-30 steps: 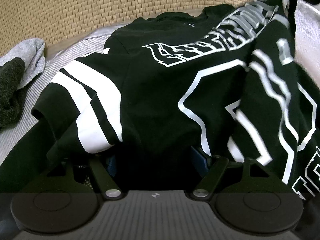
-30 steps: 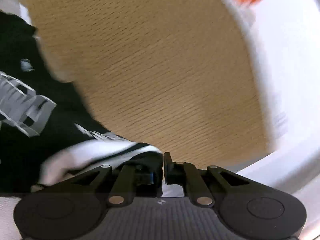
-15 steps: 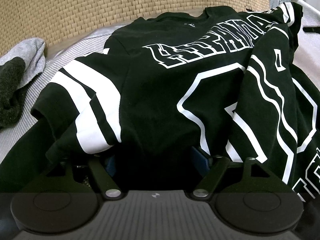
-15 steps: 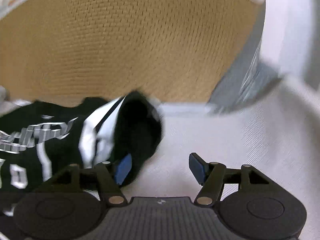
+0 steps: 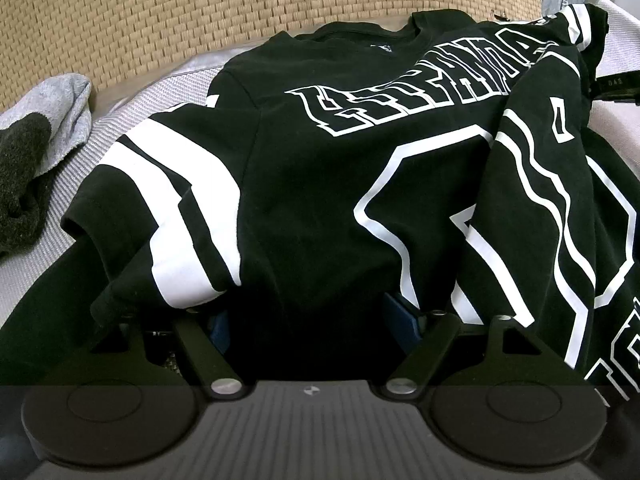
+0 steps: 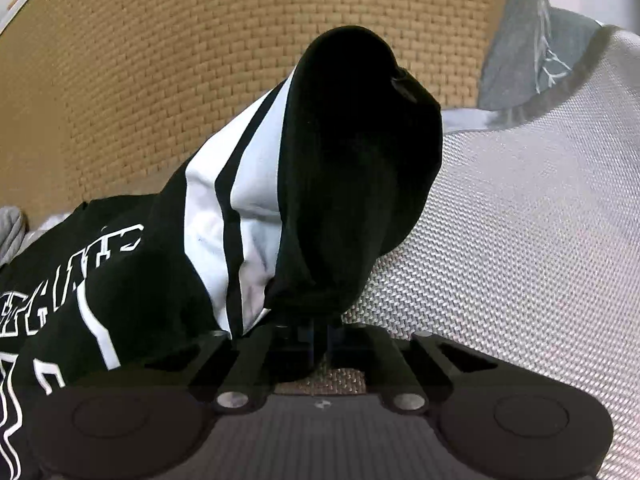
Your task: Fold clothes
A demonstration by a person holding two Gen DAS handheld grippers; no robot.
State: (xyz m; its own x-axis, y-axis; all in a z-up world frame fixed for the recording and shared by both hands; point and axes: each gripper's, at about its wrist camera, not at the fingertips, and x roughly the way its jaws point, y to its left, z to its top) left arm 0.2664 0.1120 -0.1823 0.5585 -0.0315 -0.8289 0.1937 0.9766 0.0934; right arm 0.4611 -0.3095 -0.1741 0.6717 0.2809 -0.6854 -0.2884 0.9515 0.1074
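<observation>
The black T-shirt (image 5: 304, 184) lies front-up on a grey woven bed cover (image 6: 520, 240), collar toward the wicker headboard (image 5: 200, 12), with its right side already lapped inward over the big white number print. It reads to me as light, limp cotton: it will sag and drag from whatever point I lift, the print may cling a little to itself, and nothing about it is fragile. I judge hems, sleeve cuffs and shoulder seams the best holds, since the doubled cloth there gives the pads something to bite.

My left tongs (image 5: 310, 320) sit low at the shirt's near edge, pointing along the cover toward the collar, their blue pads spread wide with black cloth draped between and over them; they grip nothing that I can see. My right tongs (image 6: 308, 340) are drawn narrow and pinch the end of the striped right sleeve (image 6: 344, 184), which stands up in a soft hood in front of the lens. They are held just above the cover at the shirt's right side, tilted slightly upward.

A grey and dark cloth (image 5: 36, 148) lies off to the left, near the shirt.
</observation>
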